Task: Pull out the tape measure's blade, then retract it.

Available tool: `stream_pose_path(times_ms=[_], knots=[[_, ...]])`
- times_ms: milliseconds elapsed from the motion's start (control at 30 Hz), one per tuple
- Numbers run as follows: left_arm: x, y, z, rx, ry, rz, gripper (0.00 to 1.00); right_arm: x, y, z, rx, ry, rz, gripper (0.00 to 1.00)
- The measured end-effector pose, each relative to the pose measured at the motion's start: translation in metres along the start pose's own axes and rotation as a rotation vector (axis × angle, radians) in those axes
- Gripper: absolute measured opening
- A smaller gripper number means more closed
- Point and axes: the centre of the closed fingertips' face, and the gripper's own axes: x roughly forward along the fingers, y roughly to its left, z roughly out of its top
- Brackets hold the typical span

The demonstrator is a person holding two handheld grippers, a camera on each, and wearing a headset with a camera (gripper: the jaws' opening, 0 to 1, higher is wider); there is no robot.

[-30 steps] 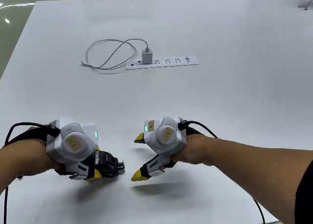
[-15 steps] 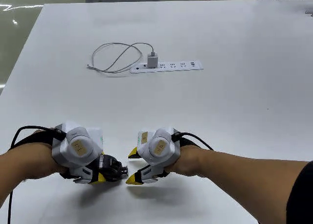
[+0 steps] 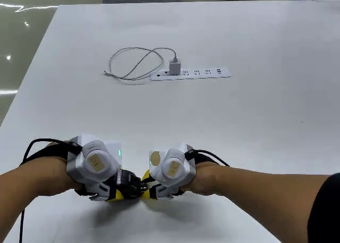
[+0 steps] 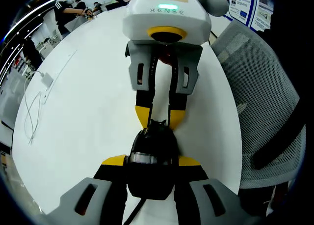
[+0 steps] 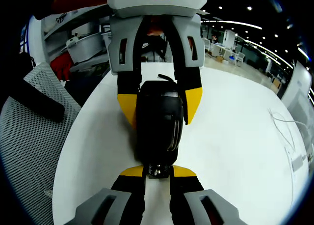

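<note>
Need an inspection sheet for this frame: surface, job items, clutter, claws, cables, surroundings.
Surface: white table, no spills seen.
Job's things: black tape measure, blade not yet drawn, end tab at the case mouth.
Clutter: power strip with a charger plugged in, far centre.
Grippers: left claw shut on the tape measure's body; right claw tips flank the end tab, grip unclear.
Cables: white cable looped left of the strip; black lead at the left wrist.
Surroundings: grey mesh chair beside the table; people at a far bench.
</note>
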Motion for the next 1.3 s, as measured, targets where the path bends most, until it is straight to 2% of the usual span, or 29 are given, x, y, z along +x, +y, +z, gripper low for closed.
stream_pose_path(times_ms=[67,100,133,200,400,500,533,567,700,767,933,1300], knots=[[-0.0001,-0.0002,0.0001,0.000,-0.001,-0.001,0.32,0.0003,0.0004,0.0004,-0.005,0.002,0.000,0.14],[0.0000,-0.0006,0.0002,0.001,-0.001,-0.003,0.32,0.0002,0.0013,-0.0003,0.025,0.008,0.006,0.13],[0.0001,-0.0020,-0.0002,0.010,0.001,-0.012,0.32,-0.0008,-0.0019,-0.0001,0.031,0.008,-0.013,0.10],[-0.0003,-0.0015,-0.0001,0.014,0.005,-0.007,0.32,-0.0017,-0.0051,0.0003,0.035,0.009,-0.002,0.10],[-0.0006,-0.0003,-0.0008,0.006,0.010,-0.005,0.31,-0.0018,-0.0041,-0.0003,0.023,0.010,0.002,0.09],[-0.0006,0.0002,-0.0006,-0.001,0.005,-0.002,0.31,-0.0021,-0.0024,-0.0001,0.004,0.020,0.002,0.09],[-0.0006,0.0000,-0.0006,-0.002,0.005,-0.001,0.31,-0.0026,-0.0028,0.0001,-0.048,0.034,-0.006,0.09],[-0.0007,0.0000,-0.0006,-0.003,0.005,0.000,0.31,-0.0019,-0.0013,0.0003,-0.049,0.032,-0.005,0.09],[-0.0006,0.0001,-0.0003,-0.007,0.003,0.003,0.31,-0.0020,-0.0024,-0.0004,-0.012,0.027,0.002,0.09],[-0.0008,0.0004,-0.0005,-0.007,0.001,0.006,0.31,-0.0019,-0.0023,-0.0010,0.035,0.028,0.003,0.08],[-0.0011,0.0003,-0.0006,-0.009,-0.013,0.006,0.31,-0.0029,0.0002,-0.0018,-0.006,0.038,0.001,0.08],[-0.0007,0.0002,0.0002,-0.005,-0.005,0.004,0.31,-0.0072,-0.0003,-0.0086,0.006,0.054,0.007,0.08]])
